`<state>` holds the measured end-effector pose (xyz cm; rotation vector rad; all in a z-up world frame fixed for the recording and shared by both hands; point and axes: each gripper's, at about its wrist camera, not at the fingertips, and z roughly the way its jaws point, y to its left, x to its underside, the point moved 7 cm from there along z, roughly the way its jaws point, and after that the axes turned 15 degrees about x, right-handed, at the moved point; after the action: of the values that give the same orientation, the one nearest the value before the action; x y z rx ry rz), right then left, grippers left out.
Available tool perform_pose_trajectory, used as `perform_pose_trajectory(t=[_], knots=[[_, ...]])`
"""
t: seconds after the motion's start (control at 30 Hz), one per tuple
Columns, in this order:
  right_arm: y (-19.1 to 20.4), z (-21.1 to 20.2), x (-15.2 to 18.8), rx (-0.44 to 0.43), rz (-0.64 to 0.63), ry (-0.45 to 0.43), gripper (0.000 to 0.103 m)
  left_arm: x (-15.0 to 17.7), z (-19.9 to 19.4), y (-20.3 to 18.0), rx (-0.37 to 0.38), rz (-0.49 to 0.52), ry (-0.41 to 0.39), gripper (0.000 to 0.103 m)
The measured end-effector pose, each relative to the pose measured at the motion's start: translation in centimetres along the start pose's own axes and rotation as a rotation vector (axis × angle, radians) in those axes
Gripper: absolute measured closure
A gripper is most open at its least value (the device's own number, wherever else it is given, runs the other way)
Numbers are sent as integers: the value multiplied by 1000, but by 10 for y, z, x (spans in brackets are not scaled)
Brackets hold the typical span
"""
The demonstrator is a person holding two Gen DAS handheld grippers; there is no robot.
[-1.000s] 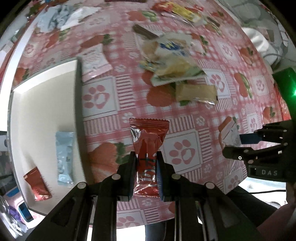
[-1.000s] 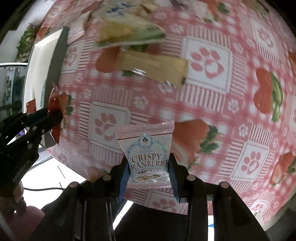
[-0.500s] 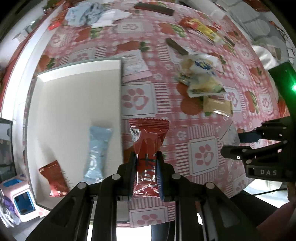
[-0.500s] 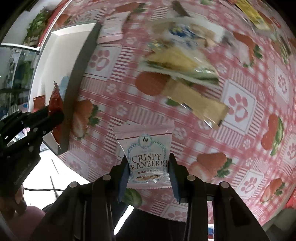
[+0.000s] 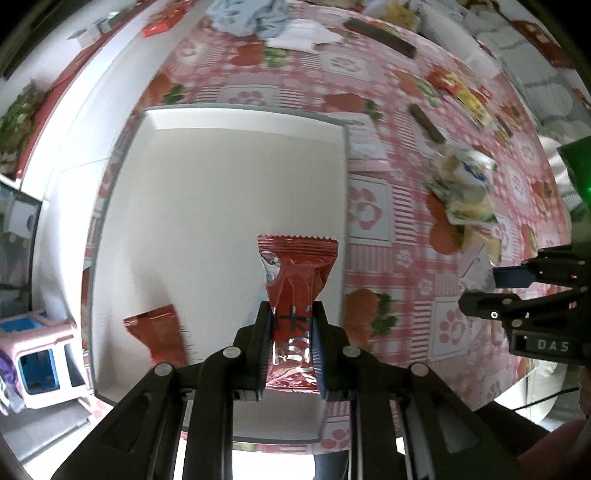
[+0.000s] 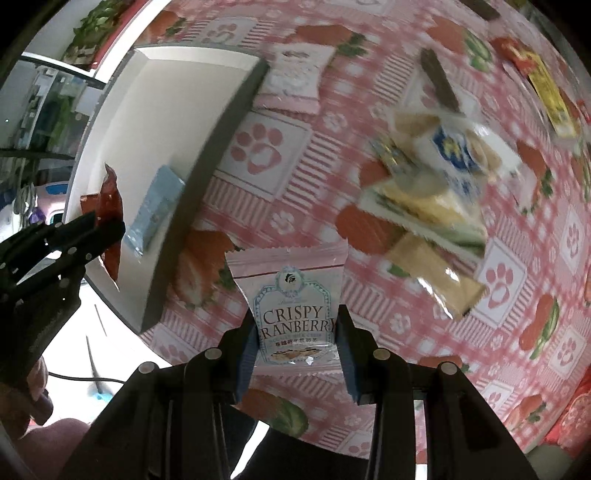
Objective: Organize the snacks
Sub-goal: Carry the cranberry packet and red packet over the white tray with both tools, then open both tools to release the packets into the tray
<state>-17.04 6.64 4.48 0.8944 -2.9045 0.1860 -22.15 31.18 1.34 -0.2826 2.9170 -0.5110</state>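
Observation:
My left gripper (image 5: 290,314) is shut on a red foil snack packet (image 5: 295,280) and holds it above the right part of the white box (image 5: 221,125). Another red packet (image 5: 157,338) lies in the box. My right gripper (image 6: 295,325) is shut on a white "Crispy Cranberry" packet (image 6: 291,295) above the tablecloth, right of the box (image 6: 207,62). In the right wrist view the left gripper (image 6: 92,229) shows with its red packet (image 6: 109,199), and a light blue packet (image 6: 155,206) lies in the box.
A pile of yellow and white snack packs (image 6: 436,177) lies on the pink strawberry tablecloth (image 6: 535,332). A pink-white packet (image 6: 295,77) sits by the box's far corner. Brown bars (image 5: 380,35), more snacks and a blue cloth (image 5: 247,14) lie further back. A pink stool (image 5: 40,362) stands left.
My left gripper has carried the red packet left, from over the tablecloth to over the white box. My right gripper with the cranberry packet has also moved towards the box.

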Motion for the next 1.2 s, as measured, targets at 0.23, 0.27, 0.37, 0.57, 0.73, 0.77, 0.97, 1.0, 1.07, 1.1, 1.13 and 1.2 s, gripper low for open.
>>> perform_pose_trajectory(t=[0.23,0.27,0.37,0.57,0.73,0.77,0.97,1.0,1.07,1.1,1.13,1.2], knots=[[25,-19,-32,-16,-54,-38,62,-8,-10,32,-22,-68,-30,81],[29,-21,-38,-16,-62,-42,62,-9,-11,36,-24,-78,-35,81],[43,-25,-52,-26,-84,-48,62,-12,-14,46,-32,-105,-47,81],[63,-29,-70,-40,-104,-62,62,-14,-15,57,-40,-129,-52,81],[74,-24,-82,-58,-78,-53,62,-14,-14,62,-39,-146,-48,81],[80,-21,-84,-61,-72,-50,62,-13,-14,63,-41,-147,-45,81],[88,-19,-96,-76,-52,-40,62,-12,-8,70,-54,-153,-20,81],[91,-18,-98,-75,-54,-38,62,-11,-6,71,-56,-153,-15,81],[100,-14,-97,-74,-58,-35,62,-10,-4,73,-62,-154,-5,81],[102,-13,-98,-74,-60,-34,62,-10,-3,74,-65,-153,-2,81],[104,-11,-98,-73,-60,-32,62,-10,-2,75,-70,-153,1,79],[105,-9,-98,-72,-59,-25,59,-8,-1,76,-96,-148,14,57]])
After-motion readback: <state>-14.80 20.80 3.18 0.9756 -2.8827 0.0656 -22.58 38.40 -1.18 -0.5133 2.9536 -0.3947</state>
